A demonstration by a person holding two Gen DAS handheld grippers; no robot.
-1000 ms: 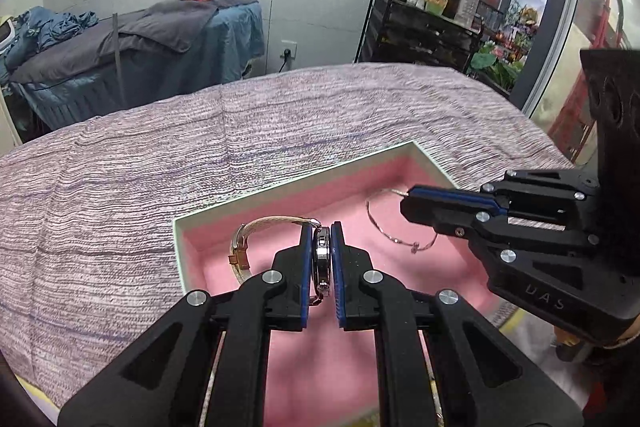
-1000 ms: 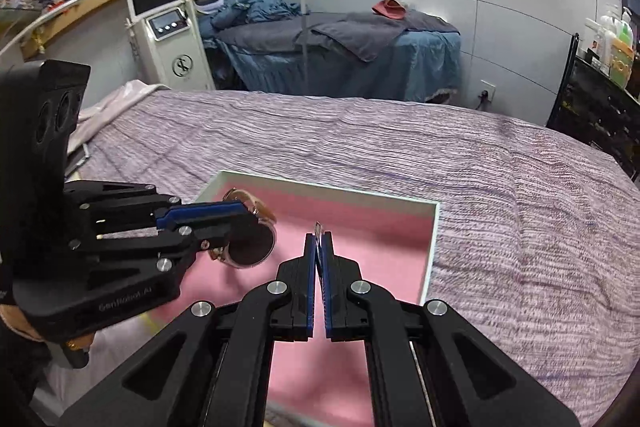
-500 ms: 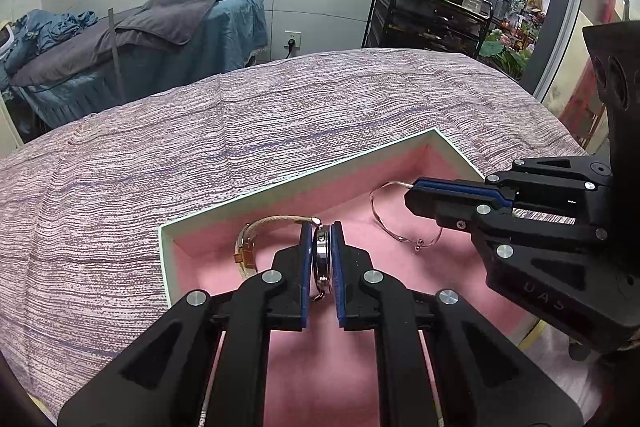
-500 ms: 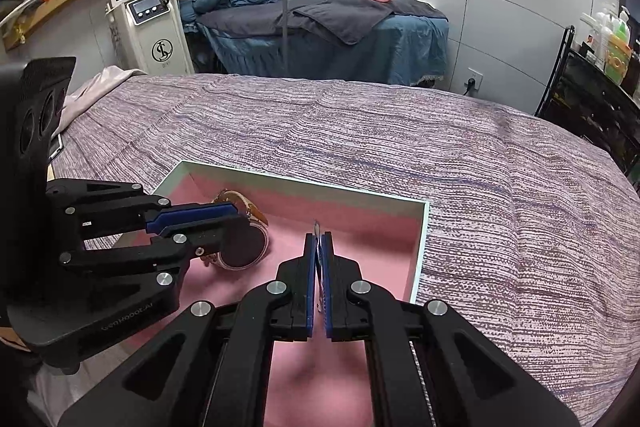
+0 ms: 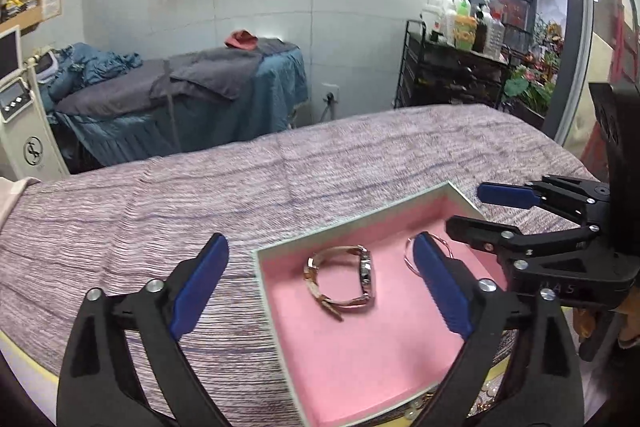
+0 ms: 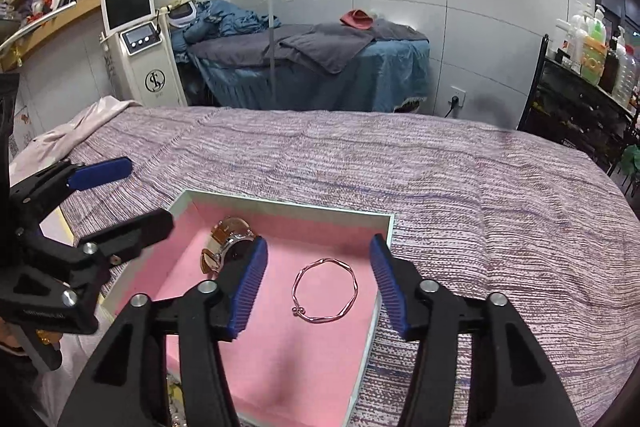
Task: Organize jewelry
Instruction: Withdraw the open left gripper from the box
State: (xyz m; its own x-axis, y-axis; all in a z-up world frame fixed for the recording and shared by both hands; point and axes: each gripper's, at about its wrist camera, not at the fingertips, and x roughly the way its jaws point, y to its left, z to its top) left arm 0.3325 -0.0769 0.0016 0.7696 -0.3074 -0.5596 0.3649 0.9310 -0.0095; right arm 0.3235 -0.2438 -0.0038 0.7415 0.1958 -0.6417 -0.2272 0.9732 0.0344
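Observation:
A pale box with a pink lining (image 5: 352, 355) (image 6: 280, 359) sits on the purple striped cover. A wristwatch (image 5: 352, 285) (image 6: 228, 247) lies on its side in the box. A thin rose-gold bangle (image 6: 325, 291) (image 5: 412, 255) lies flat beside it. My left gripper (image 5: 320, 281) is open and empty, above and just behind the watch. My right gripper (image 6: 318, 281) is open and empty, its fingers either side of the bangle from above. Each gripper shows in the other's view, the right one (image 5: 492, 215) and the left one (image 6: 120, 195).
The purple cover (image 6: 440, 179) spreads around the box. Loose beads and small jewelry (image 5: 488, 393) lie near the box's front edge. A treatment bed (image 6: 320, 67), a white machine (image 6: 140, 55) and a black trolley with bottles (image 5: 452, 67) stand behind.
Both grippers have opened and pulled back and up. The watch, held by the left, and the bangle, held by the right, now lie free in the box.

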